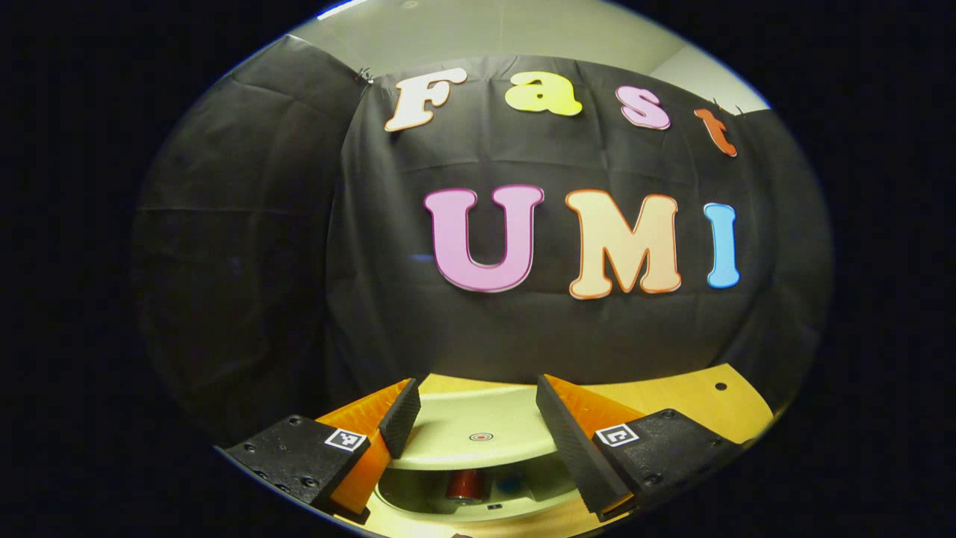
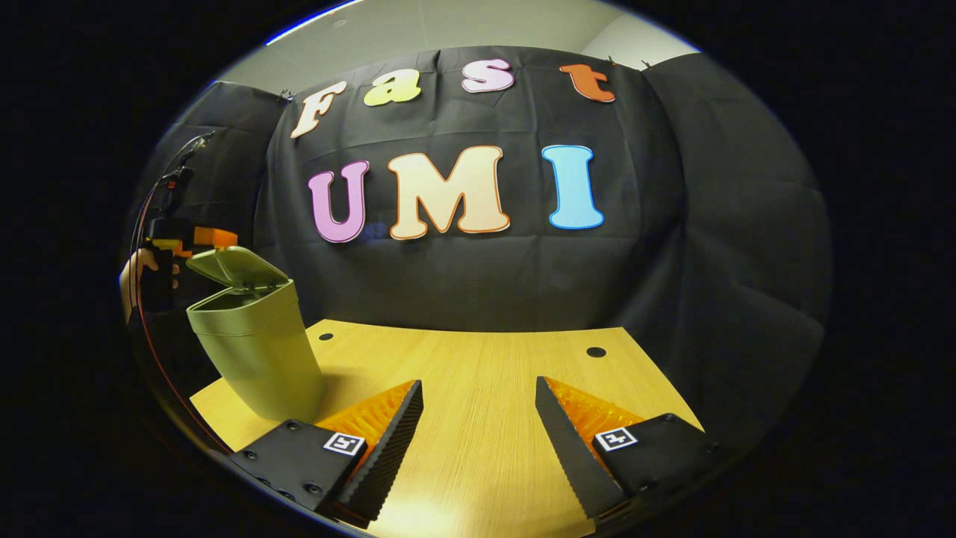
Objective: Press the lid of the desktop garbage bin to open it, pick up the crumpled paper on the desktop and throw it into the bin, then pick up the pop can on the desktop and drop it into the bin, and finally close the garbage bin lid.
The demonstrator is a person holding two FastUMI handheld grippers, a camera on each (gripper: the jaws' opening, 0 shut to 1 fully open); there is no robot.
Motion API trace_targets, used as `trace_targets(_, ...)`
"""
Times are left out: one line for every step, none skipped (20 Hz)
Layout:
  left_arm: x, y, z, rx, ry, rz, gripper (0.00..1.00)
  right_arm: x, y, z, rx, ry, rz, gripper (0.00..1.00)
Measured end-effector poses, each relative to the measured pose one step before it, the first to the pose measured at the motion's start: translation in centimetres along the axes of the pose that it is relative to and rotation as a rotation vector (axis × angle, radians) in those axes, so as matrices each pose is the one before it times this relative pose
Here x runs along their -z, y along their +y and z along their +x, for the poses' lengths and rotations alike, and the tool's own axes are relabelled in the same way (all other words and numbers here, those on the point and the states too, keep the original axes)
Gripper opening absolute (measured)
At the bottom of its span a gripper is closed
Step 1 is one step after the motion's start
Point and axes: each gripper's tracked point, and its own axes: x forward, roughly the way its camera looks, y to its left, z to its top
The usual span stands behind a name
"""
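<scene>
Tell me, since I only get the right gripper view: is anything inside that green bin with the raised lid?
Observer: Yes. The left gripper view looks down into the bin, and a red can sits inside.
Operator: Anything else in there?
Observer: A small bluish thing beside the can, too small to identify.
Operator: Is the far tool holding something?
Observer: No. The left tool is open, with nothing between its fingers, above the lid.
Operator: Any marking on that lid?
Observer: A small red dot near its middle.
</scene>
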Motion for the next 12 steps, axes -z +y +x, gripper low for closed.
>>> trace_targets(0.998,-0.195,-0.04,0.00238,0.01981,-0.00383,0.95,0.211,0.104,0.015,-0.00423,0.0076,-0.01122,0.94)
trace_targets(1.066,-0.071,0.056,0.0019,0.01435,-0.00175,0.98,0.149,0.119,-0.151,-0.00429,0.00357,-0.0094,0.96)
trace_targets(0.879,-0.043,0.113,-0.00168,0.01338,-0.00021,0.95,-0.047,0.113,-0.049,-0.00407,0.00148,-0.00566,0.96)
trace_targets(0.971,-0.044,0.112,-0.00088,0.0149,-0.00234,0.95,0.178,0.073,-0.079,-0.00291,0.00196,-0.00377,0.96)
trace_targets(0.651,-0.029,0.071,-0.00177,0.01152,0.00082,0.95,0.039,0.11,-0.041,-0.00135,0.00263,-0.00214,0.94)
trace_targets(0.697,0.041,0.039,-0.00058,0.01224,0.00273,0.95,0.169,0.062,0.032,-0.0018,0.00229,-0.0024,0.94)
trace_targets(0.36,-0.008,-0.013,-0.0008,0.0023,0.00339,0.95,0.075,0.029,0.031,0.00046,0.00221,-0.00372,0.96)
trace_targets(0.278,-0.059,-0.056,-0.00102,-0.00095,0.00362,0.95,0.131,-0.053,0.029,0.00039,0.00175,-0.00337,0.96)
trace_targets(0.04,0.008,-0.06,-0.00097,-0.00469,0.00144,0.95,0.057,0.076,0.021,-0.00114,0.00262,-0.00082,0.96)
trace_targets(0.146,-0.001,-0.026,-0.00001,-0.00369,-0.00111,0.95,0.1,0.119,-0.041,-0.00296,-0.00114,0.00343,0.96)
trace_targets(0.402,-0.173,0.054,0.00517,0.00786,-0.00032,0.95,-0.128,0.105,-0.02,-0.00016,-0.00284,0.00467,0.95)
trace_targets(0.645,-0.089,-0.125,-0.0009,0.01252,0.00101,0.96,0.228,-0.039,0.124,-0.00032,0.00091,0.00224,0.95)
